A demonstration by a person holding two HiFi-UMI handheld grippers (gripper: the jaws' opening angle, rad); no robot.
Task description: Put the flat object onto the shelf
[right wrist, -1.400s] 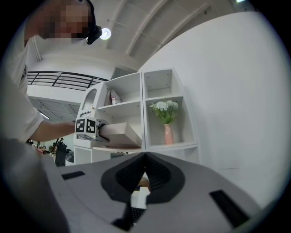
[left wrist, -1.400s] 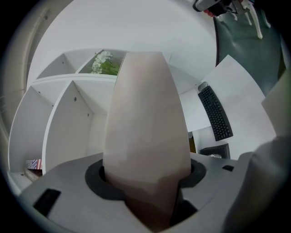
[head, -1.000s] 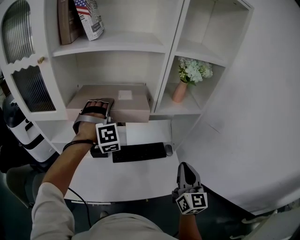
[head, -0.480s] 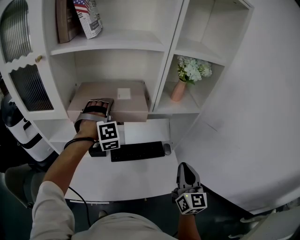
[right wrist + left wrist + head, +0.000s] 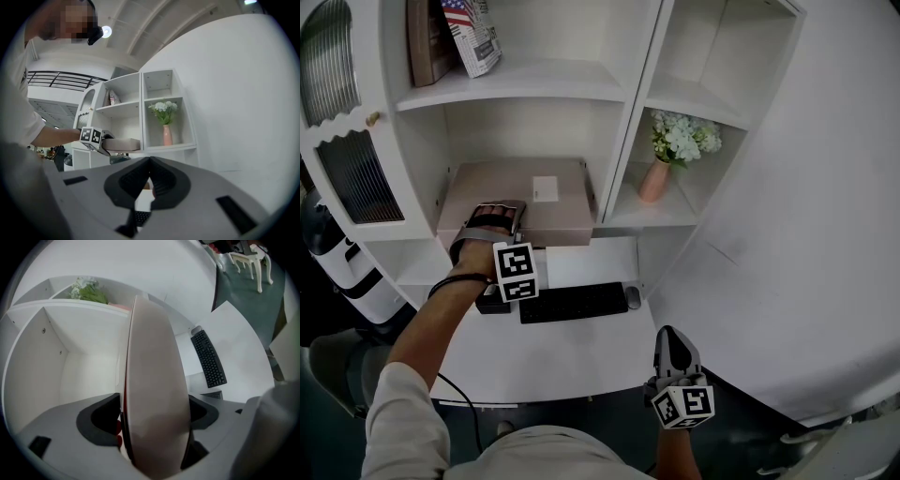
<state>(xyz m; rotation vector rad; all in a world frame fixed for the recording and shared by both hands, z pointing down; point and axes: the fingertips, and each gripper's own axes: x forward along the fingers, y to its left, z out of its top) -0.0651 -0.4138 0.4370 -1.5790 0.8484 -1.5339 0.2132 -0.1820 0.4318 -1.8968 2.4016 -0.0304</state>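
Arm outstretched, the left hand-held gripper (image 5: 492, 217) tilts down, its jaws just opening around the flat beige box (image 5: 534, 192), which lies on the shelf unit's (image 5: 628, 131) middle shelf. The right hand-held gripper (image 5: 671, 335) hangs level, jaws closed and empty.

**Middle bay's tight, desk front is wide open**

We've got the flat box (image 5: 534, 202) covering nearly the whole floor of the middle bay (image 5: 534, 131), so only the gap above it, under the upper board (image 5: 525, 94), is passable. The divider (image 5: 623, 159) walls off the right bay, where the vase (image 5: 655, 181) stands. On the desk (image 5: 572, 361), the keyboard (image 5: 574, 303) and mouse (image 5: 634, 298) lie partway back, and the front edge is free.
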